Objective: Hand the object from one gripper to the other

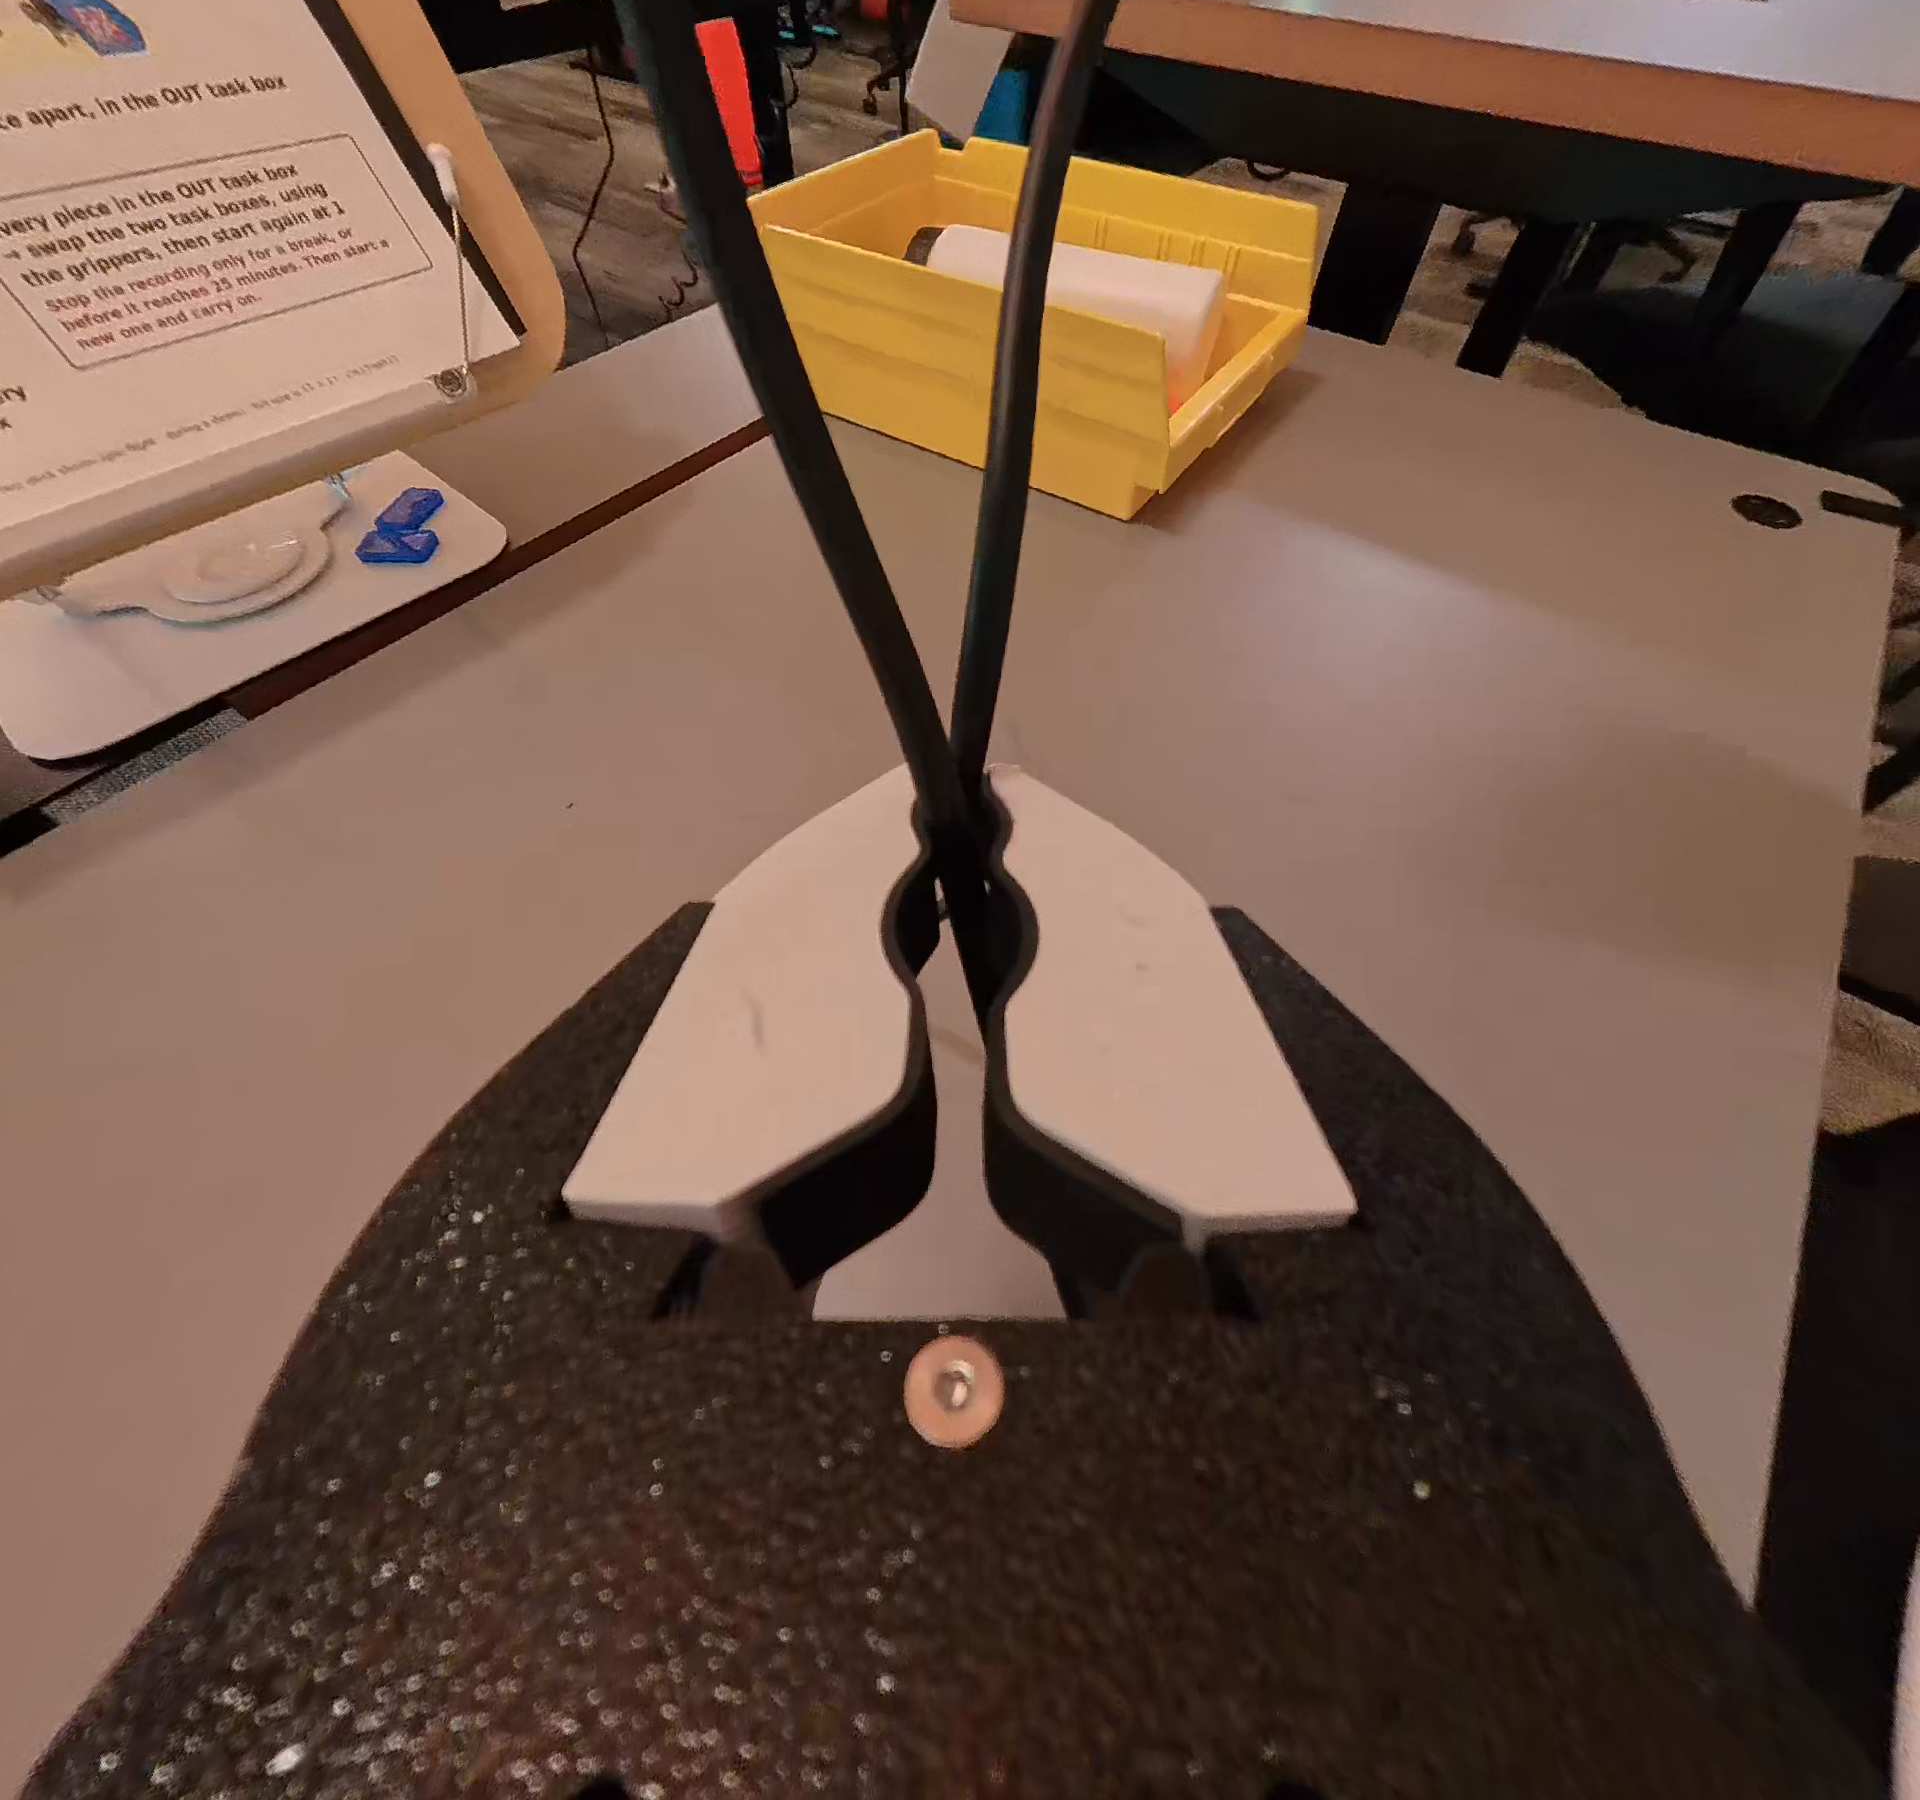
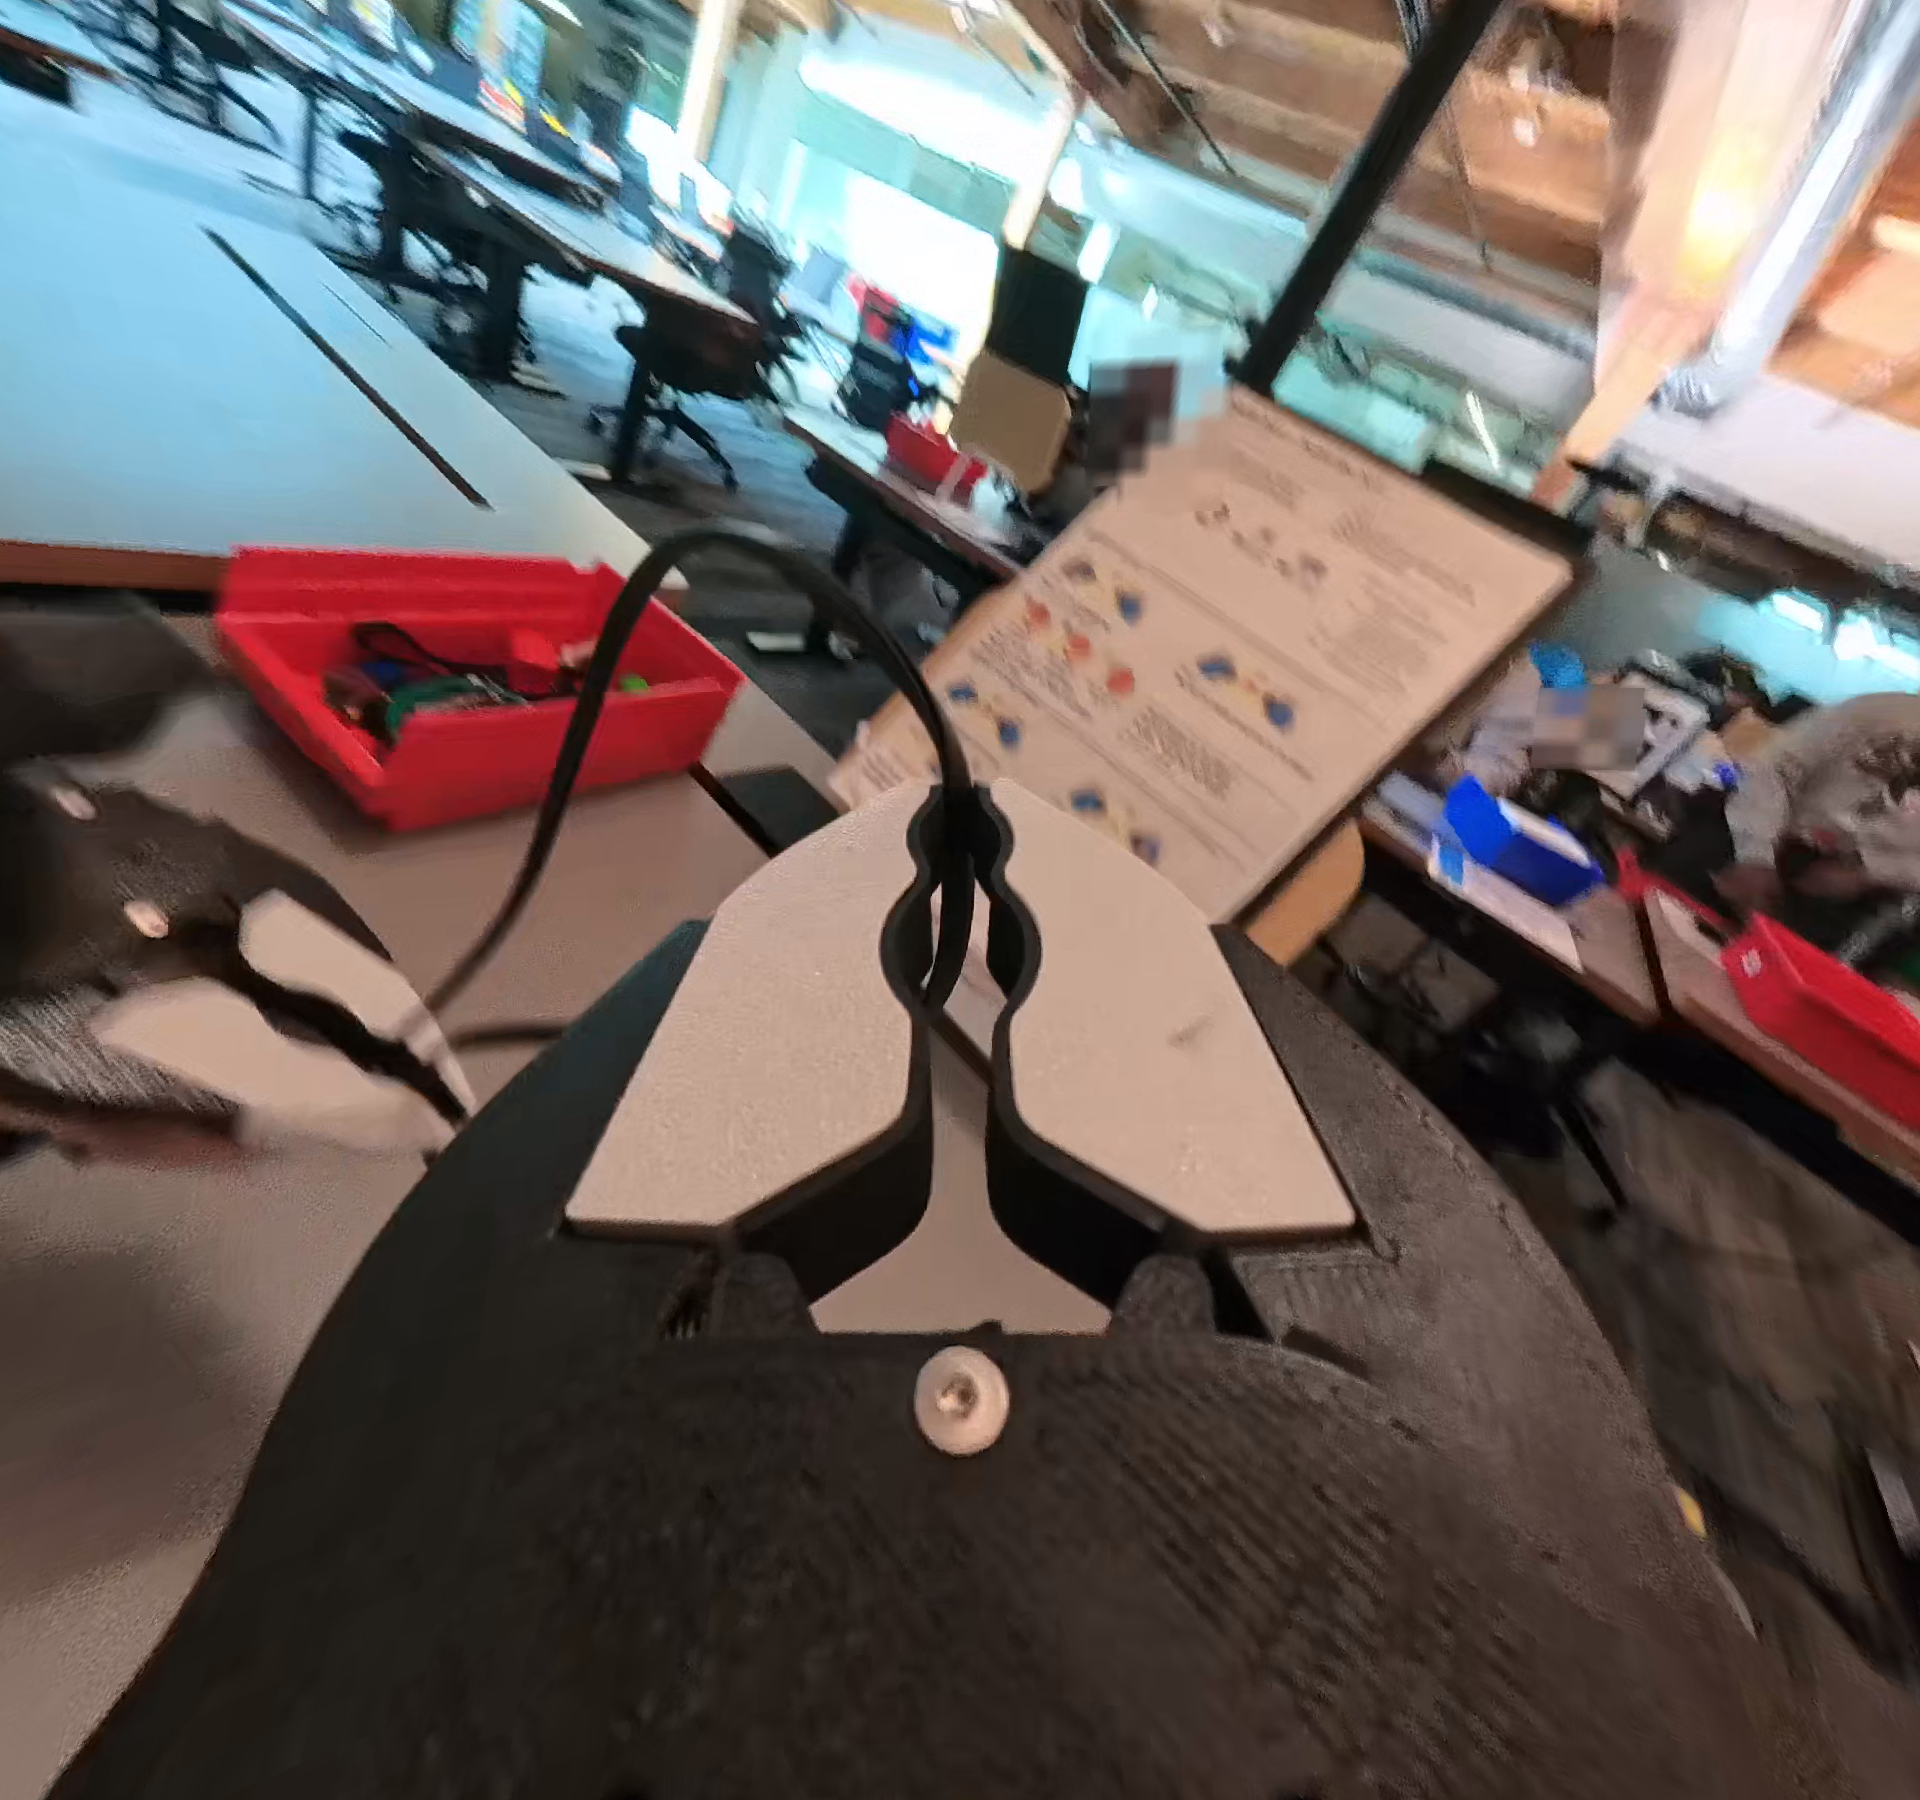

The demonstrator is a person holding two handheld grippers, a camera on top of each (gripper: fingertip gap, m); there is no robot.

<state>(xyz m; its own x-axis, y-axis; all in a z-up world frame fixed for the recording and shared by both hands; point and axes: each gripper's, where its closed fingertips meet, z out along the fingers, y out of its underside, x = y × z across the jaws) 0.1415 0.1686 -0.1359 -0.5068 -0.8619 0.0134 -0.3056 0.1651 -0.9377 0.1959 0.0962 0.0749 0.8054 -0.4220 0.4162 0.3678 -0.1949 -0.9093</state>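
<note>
A thin black cable (image 1: 1023,296) is the object. My left gripper (image 1: 961,810) is shut on it at the fingertips; two strands cross there and rise out of the top of the left wrist view, above the grey table (image 1: 1403,732). My right gripper (image 2: 961,810) is also shut on the cable (image 2: 566,763), which loops up from its fingertips and runs down to the left. The left gripper (image 2: 416,1054) shows blurred at the left edge of the right wrist view, with the cable ending at its tips. Both grippers hold the cable off the table.
A yellow bin (image 1: 987,379) with a white block (image 1: 1122,296) inside stands at the table's far edge. A red bin (image 2: 468,763) holds several small items. An instruction board on a stand (image 1: 208,223) is at the left, also in the right wrist view (image 2: 1247,649). Blue pieces (image 1: 400,524) lie on its base.
</note>
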